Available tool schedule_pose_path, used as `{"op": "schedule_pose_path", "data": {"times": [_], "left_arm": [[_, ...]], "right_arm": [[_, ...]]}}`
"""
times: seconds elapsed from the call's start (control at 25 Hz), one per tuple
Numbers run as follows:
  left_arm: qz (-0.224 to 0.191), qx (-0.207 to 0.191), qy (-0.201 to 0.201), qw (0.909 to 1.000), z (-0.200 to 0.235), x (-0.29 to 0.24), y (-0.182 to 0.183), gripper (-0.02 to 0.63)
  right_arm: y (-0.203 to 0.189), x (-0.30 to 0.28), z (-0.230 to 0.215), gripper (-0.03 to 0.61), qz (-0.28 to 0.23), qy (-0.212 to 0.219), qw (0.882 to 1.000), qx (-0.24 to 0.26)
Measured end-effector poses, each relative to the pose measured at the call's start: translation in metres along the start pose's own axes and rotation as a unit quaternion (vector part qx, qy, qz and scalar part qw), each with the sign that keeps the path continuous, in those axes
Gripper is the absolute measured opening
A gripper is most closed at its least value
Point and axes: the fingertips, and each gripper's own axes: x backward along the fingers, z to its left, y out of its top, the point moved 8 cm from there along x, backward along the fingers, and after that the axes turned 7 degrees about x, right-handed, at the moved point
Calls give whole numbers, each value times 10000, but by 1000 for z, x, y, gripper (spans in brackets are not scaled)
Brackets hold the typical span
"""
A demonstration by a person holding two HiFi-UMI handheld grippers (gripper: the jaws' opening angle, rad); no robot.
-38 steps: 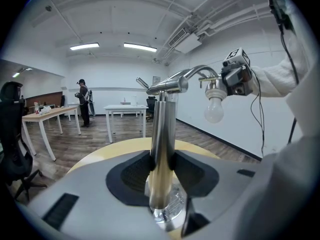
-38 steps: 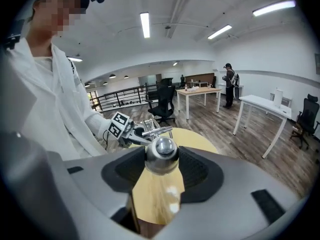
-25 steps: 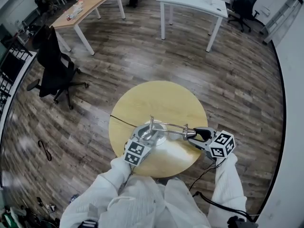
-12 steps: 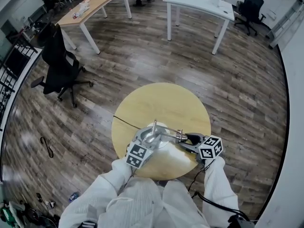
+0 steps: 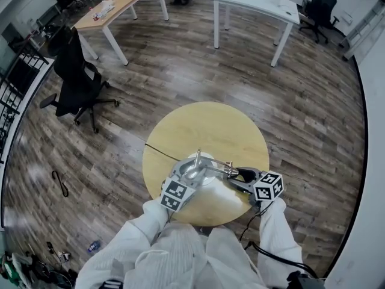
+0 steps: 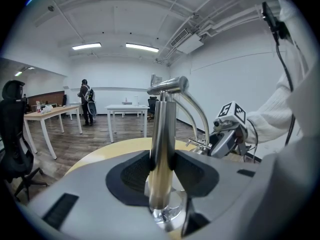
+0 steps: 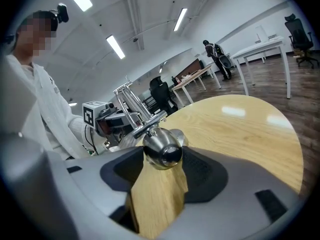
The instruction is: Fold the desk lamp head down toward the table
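the lamp sits at the near edge of the round table (image 5: 204,128). its base (image 6: 165,213) is on the near left and its arm (image 5: 215,168) reaches right to the lamp head (image 7: 162,151), which hangs low over the wood. the fold looks almost done or done.

the left gripper (image 5: 187,176) is clamped on the upright post (image 6: 164,129), with both pads pressed against the metal. the right gripper (image 5: 240,176) has its jaws spread wide around the lamp head. the pads lie just beside the head's sides and seem to touch it lightly, if at all.

the main risk is at the head. if the joints are loose, a head that is let go could drop the last bit and knock the table. if they are springy, it could creep back up and undo the fold. pulling the right gripper away at an angle could catch a pad on the rounded cap and drag the arm sideways.

the second risk is the base. it stands close to the table's near rim, and polished metal is slippery. any sideways tug on the head could twist the post in the left pads, or tip the base toward the edge. the cord (image 5: 159,151) trails off to the left and could snag if the lamp slides.
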Motion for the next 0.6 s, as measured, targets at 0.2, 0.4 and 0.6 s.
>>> {"op": "schedule_pose_path", "data": {"times": [0.2,0.4,0.6], "left_arm": [[-131,135,7,9998,0,13,6,146],[-378,485,244,9978,0,53,1,146],[-678,1113,458,9904,-24,93,0,0]], "right_arm": [[-11,31,2,232,20,-317,9994,-139],[2,77,32,230,-461,-998,9939,-84],[24,81,99,10,-1327,-2446,9600,-306]]}}
